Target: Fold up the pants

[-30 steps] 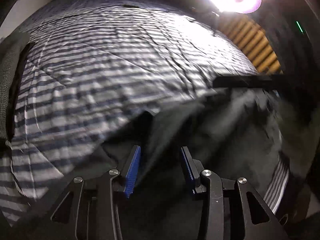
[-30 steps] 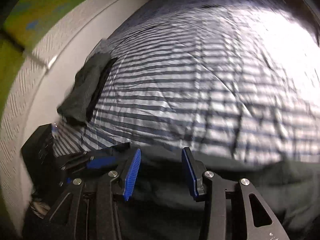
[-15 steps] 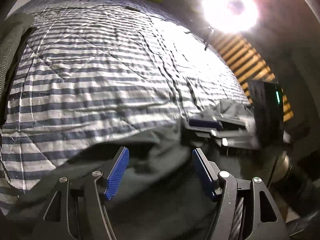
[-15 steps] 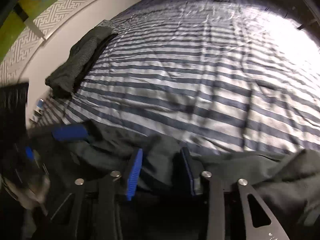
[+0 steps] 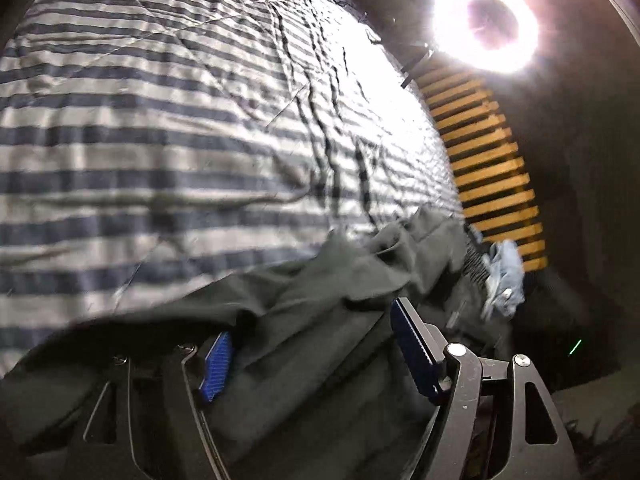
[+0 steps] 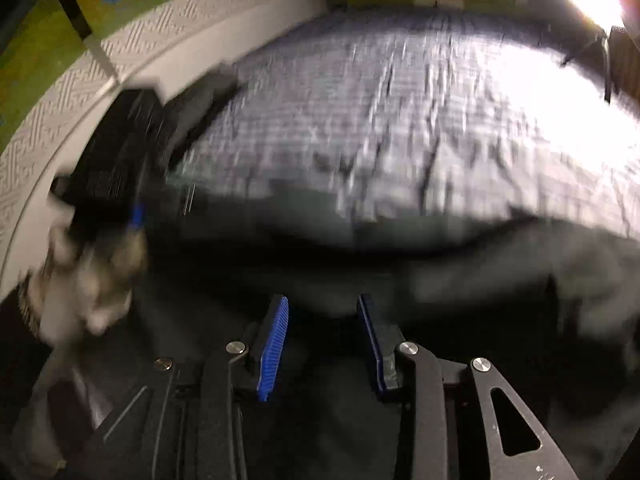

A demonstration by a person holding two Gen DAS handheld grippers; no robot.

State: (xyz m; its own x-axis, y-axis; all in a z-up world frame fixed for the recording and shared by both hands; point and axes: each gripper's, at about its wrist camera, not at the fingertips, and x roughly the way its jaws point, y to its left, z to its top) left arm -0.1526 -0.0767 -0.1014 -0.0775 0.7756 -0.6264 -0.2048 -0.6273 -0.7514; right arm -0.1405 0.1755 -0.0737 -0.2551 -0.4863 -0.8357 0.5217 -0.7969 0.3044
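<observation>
Between the opening left gripper (image 5: pixel 308 350) and the closing right gripper (image 6: pixel 322 344), both ungripped, dark pants (image 5: pixel 320 280).

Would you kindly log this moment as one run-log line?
left gripper: opening over pants | right gripper: closing, cloth between pads, grip unclear | bedspread: striped

no text, label, brand, number or sign could be read in either view. the right wrist view was too blurred by motion to show any lettering.
</observation>
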